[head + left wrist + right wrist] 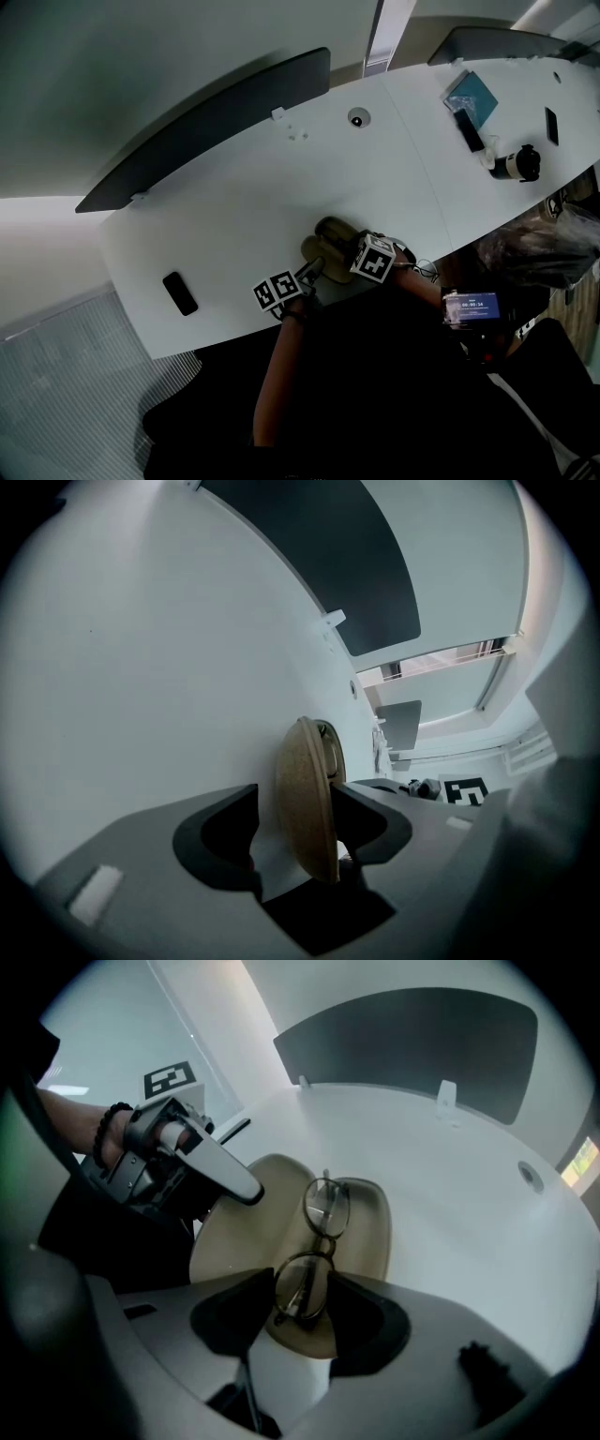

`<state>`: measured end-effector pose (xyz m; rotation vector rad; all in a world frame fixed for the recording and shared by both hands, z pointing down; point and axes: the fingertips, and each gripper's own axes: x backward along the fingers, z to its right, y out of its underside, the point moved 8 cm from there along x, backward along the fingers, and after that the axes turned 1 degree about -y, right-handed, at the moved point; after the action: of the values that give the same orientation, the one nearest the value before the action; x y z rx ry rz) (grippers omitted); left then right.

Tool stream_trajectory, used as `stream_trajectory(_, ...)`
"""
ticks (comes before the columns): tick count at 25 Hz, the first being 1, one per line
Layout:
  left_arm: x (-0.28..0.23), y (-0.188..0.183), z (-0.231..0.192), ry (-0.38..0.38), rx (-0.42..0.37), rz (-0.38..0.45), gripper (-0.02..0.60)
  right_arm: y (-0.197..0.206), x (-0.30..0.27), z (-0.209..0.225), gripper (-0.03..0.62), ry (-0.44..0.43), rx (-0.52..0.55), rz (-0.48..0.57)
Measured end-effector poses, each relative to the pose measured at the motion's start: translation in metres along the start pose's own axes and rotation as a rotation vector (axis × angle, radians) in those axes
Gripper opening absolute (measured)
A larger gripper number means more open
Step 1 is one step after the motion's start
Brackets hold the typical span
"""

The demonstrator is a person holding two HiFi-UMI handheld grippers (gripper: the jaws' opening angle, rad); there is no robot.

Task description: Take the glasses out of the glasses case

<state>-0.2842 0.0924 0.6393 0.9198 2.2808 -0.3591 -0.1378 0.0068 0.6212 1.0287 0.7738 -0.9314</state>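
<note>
Left tongs [295,794] clamp the raised lid [302,757] of the glasses case [375,1232] on the bench [234,206]. Right tongs [300,1283] stand wide, straddling the near lens of the glasses [326,1208].

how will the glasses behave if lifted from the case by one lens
Probably light: the glasses have a thin wire frame. Likely fragile and slippery where the right gripper straddles one lens. Held at that end, the far lens may droop or twist.
</note>
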Motion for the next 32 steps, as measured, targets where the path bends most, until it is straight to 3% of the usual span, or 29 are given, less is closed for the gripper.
stream_trajectory(5,0.0,0.002,-0.003,-0.005,0.001,-0.004,0.239,-0.003,-0.005,-0.008,0.184,-0.001,0.102,0.001)
stream_trajectory(17,-0.006,0.007,0.003,0.004,-0.016,-0.028,0.239,-0.018,-0.011,-0.015,0.207,0.034,0.168,-0.07)
stream_trajectory(20,-0.01,0.01,0.0,-0.007,-0.017,-0.04,0.239,-0.015,-0.013,-0.009,0.212,0.019,0.109,-0.053)
stream_trajectory(26,-0.01,0.013,-0.005,-0.029,-0.006,-0.036,0.238,0.002,-0.004,0.006,0.21,-0.072,-0.197,0.061)
stream_trajectory(29,-0.008,0.015,-0.006,-0.029,-0.004,-0.034,0.238,0.005,0.002,0.007,0.178,-0.052,-0.177,0.076)
stream_trajectory(32,-0.006,0.014,-0.006,-0.028,-0.005,-0.031,0.238,0.004,0.009,0.007,0.128,0.02,-0.09,0.053)
